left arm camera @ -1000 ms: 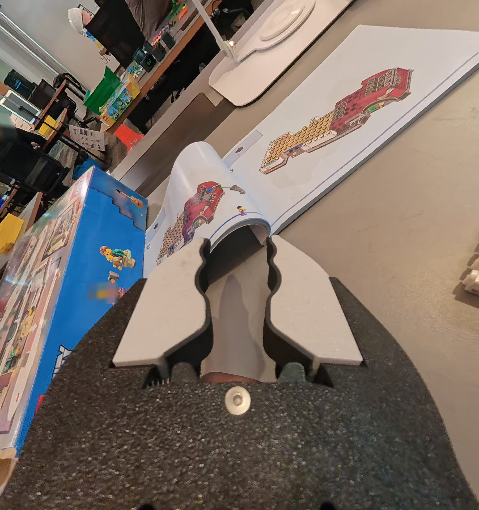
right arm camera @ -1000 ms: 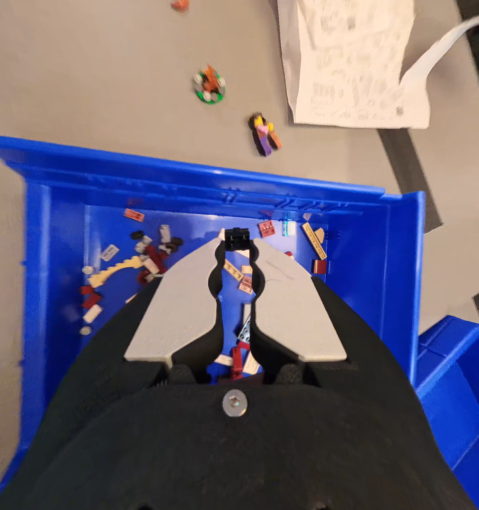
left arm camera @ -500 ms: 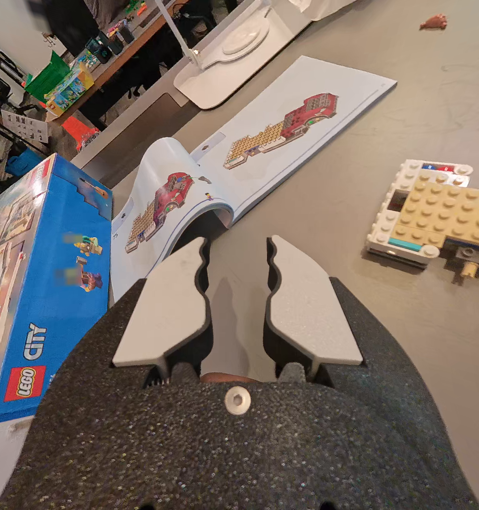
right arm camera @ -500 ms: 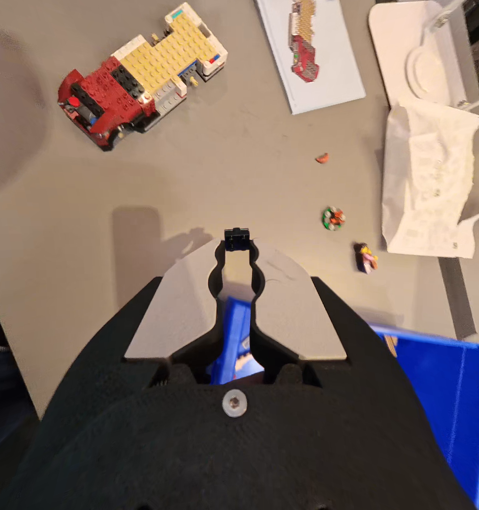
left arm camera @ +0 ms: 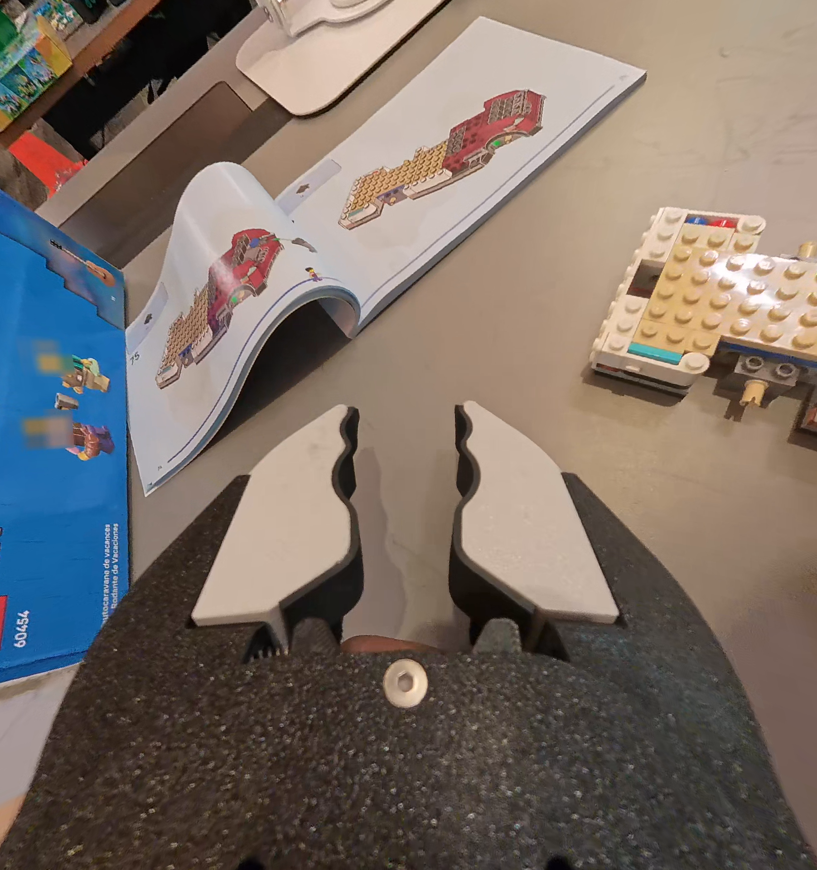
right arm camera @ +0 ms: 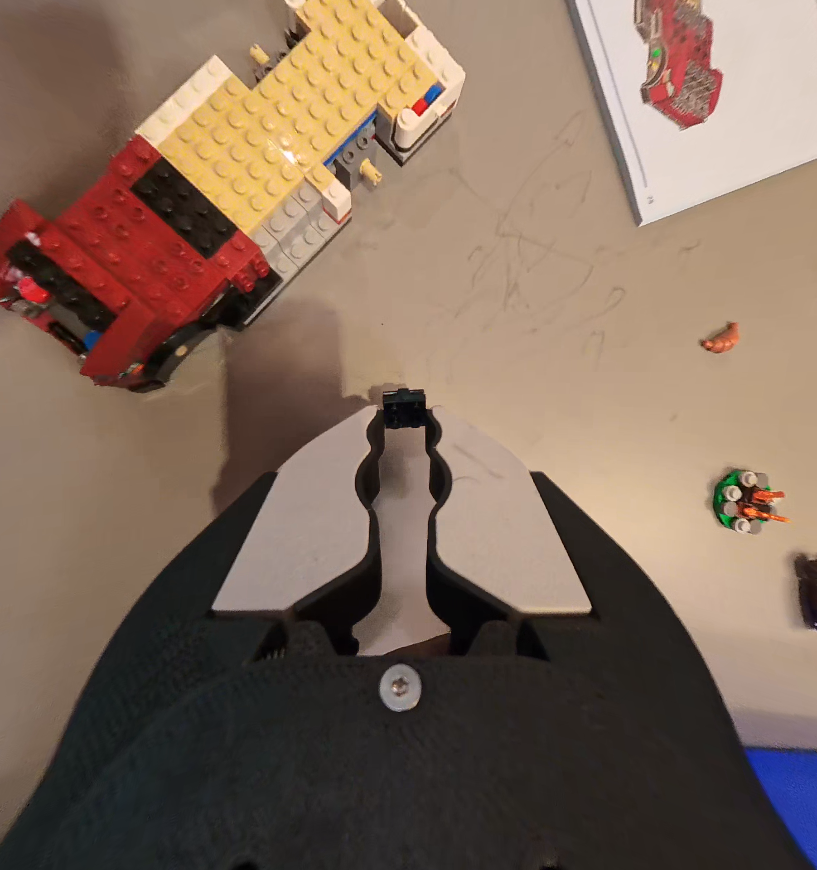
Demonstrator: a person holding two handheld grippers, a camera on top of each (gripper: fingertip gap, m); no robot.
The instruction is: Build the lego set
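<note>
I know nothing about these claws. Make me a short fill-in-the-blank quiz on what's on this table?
1. The right claw pinches a small ____ brick at its tips.
2. The left claw is open and holds ____.
3. The open booklet lies between the half-built model and a ____ box.

Missing words: black; nothing; blue

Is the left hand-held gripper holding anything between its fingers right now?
No: the left hand-held gripper has its fingers spread apart, with only bare grey table showing between them.
</note>
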